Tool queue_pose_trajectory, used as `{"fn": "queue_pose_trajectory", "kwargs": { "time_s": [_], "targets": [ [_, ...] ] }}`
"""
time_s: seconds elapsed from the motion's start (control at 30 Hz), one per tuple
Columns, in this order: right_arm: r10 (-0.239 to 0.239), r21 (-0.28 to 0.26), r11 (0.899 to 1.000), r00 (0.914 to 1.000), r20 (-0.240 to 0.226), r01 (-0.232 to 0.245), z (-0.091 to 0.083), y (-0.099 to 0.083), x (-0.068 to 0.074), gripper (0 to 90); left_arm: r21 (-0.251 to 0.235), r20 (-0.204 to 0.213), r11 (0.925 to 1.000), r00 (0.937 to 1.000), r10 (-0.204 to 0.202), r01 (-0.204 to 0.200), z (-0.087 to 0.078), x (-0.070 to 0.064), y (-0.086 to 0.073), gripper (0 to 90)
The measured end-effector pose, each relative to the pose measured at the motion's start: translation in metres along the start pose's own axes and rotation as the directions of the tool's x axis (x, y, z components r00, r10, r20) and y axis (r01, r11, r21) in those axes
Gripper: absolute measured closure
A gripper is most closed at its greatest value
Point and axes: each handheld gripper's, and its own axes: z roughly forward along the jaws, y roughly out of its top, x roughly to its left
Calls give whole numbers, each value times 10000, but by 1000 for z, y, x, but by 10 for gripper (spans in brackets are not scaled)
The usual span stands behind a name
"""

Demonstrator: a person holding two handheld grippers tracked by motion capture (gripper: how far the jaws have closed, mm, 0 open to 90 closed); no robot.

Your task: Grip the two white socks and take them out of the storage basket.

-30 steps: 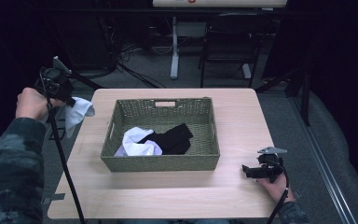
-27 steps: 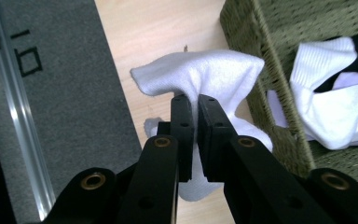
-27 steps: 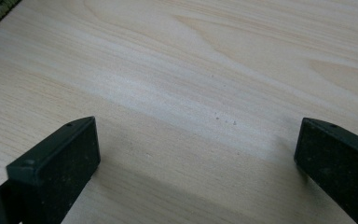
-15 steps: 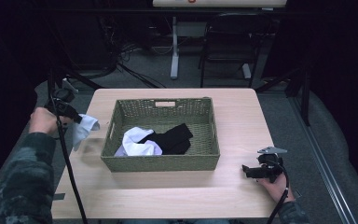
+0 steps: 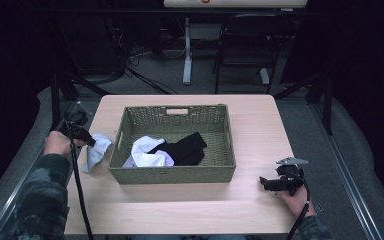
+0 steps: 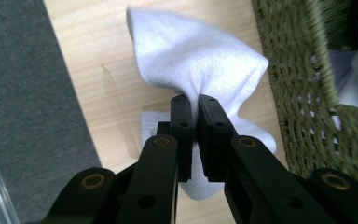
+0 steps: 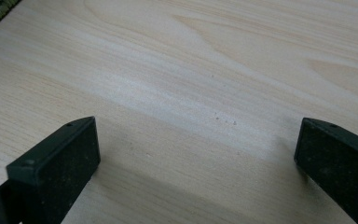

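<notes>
Left hand (image 5: 57, 143) at the left edge of the worktop (image 5: 260, 125), forearm in a camouflage sleeve (image 5: 40, 200) coming up from the bottom left. Left gripper (image 5: 87, 141) points toward the wicker basket (image 5: 175, 172), black cable trailing down along the sleeve. Its jaws are clenched on a white cloth (image 5: 96, 151); in the left gripper view the jaws pinch a bunched fold at mid-cloth (image 6: 200, 60).

Cloth: soft, fleecy-looking, white with a bluish cast; fans out above the pinch and droops below it. Lower end lies on the wood just beside the basket's left wall, outside the basket.

Basket: olive-green woven, rectangular, handle slot in the far wall. Inside, a white garment (image 5: 147, 152) at left, a black garment (image 5: 185, 148) overlapping it at right.

Right hand (image 5: 295, 197) low on the worktop near its front right corner, well apart from the basket. Right gripper (image 5: 263, 183) points left, grey plate on top. Its jaws stand wide apart over bare wood, grasping nothing.
</notes>
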Motion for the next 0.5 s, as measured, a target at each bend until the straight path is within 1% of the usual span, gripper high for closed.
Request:
{"fn": "queue_pose_trajectory", "kwargs": {
  "time_s": [0.03, 0.07, 0.13, 0.2, 0.3, 0.37, 0.47, 0.5],
  "targets": [
    [9, -11, 10000, 10000, 4, -9, 0, 0, 0, 0, 57, 64, 10000, 10000, -49, 49, 8, 0, -2, 850],
    [57, -63, 10000, 10000, 33, -57, 0, 0, 0, 0, 144, 76, 9999, 9999, -69, 68, 11, 0, -2, 849],
    [4, -9, 10000, 10000, 37, -3, 0, 0, 0, 0, 189, 85, 9998, 9999, -62, 60, 17, 0, -3, 848],
    [56, -61, 10000, 10000, 38, -56, 0, 0, 1, 0, 239, 179, 9996, 9997, -142, 137, 23, -1, -5, 847],
    [6, -14, 10000, 10000, 36, -6, 0, 0, 0, 0, 503, 230, 9987, 9997, -128, 117, 34, -2, -7, 847],
    [52, -66, 10000, 10000, 31, -52, 0, 0, 0, 0, 531, 320, 9985, 9994, -160, 143, 42, -2, -10, 843],
    [0, -8, 10000, 10000, 6, 0, 0, 0, 0, 0, 616, 496, 9977, 9982, -324, 293, 50, -2, -13, 831],
    [4, -14, 10000, 10000, 10, -4, 0, 0, 0, 0, 713, 555, 9970, 9979, -341, 301, 53, -1, -15, 822]
  ]
}}
